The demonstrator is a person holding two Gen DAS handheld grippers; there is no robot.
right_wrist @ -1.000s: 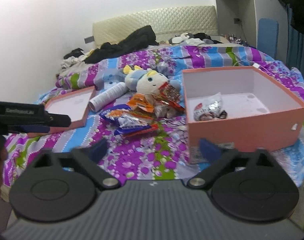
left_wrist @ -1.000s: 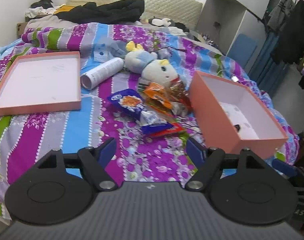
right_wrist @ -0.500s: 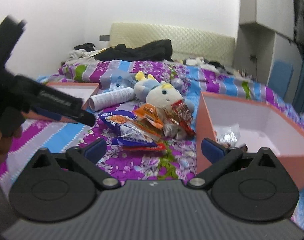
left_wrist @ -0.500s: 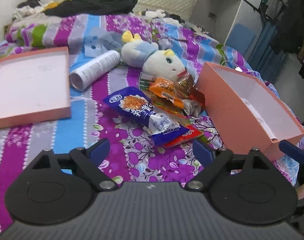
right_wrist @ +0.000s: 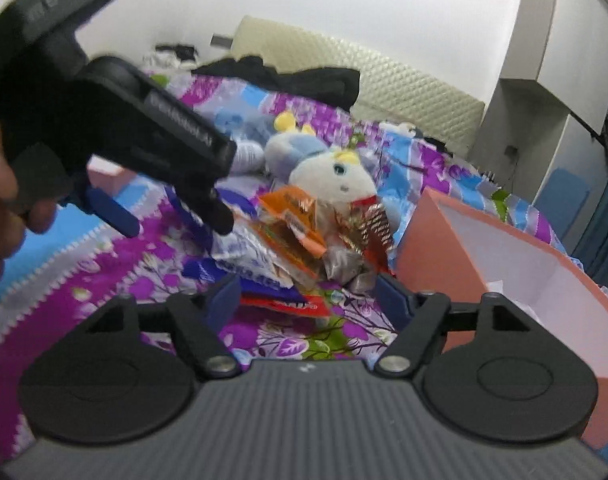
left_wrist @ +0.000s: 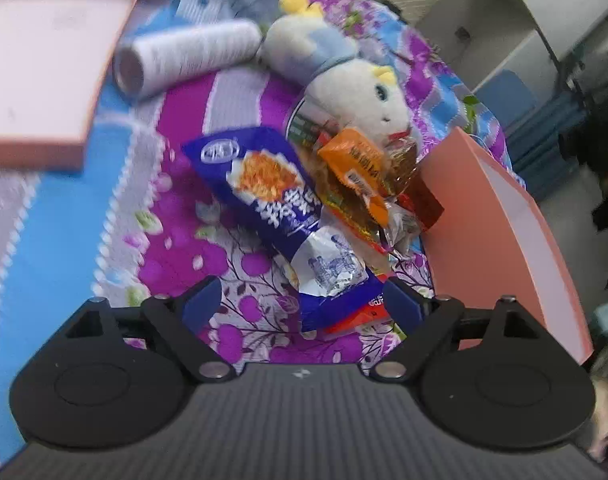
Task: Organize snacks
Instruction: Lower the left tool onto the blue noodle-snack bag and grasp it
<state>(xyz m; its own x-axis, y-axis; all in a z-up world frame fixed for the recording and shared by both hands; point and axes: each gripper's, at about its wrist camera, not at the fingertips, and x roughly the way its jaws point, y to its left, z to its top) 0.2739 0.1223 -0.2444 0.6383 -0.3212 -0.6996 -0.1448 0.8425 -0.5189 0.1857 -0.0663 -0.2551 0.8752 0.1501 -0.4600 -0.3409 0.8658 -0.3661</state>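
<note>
A pile of snack packets lies on the bedspread: a blue bag, a white-and-blue packet, an orange packet and a red one. My left gripper is open, its fingers either side of the near end of the pile, just above it. It also shows in the right wrist view, over the pile's left side. My right gripper is open and empty, close before the same pile. The open pink box stands right of the pile; it also shows in the right wrist view.
A plush toy lies behind the snacks, with a white roll to its left. The pink box lid lies at far left. Dark clothes lie by the headboard. A cabinet stands at right.
Both grippers have moved forward and down toward the snack pile. The left gripper now hovers right over it and fills the left of the right wrist view.
</note>
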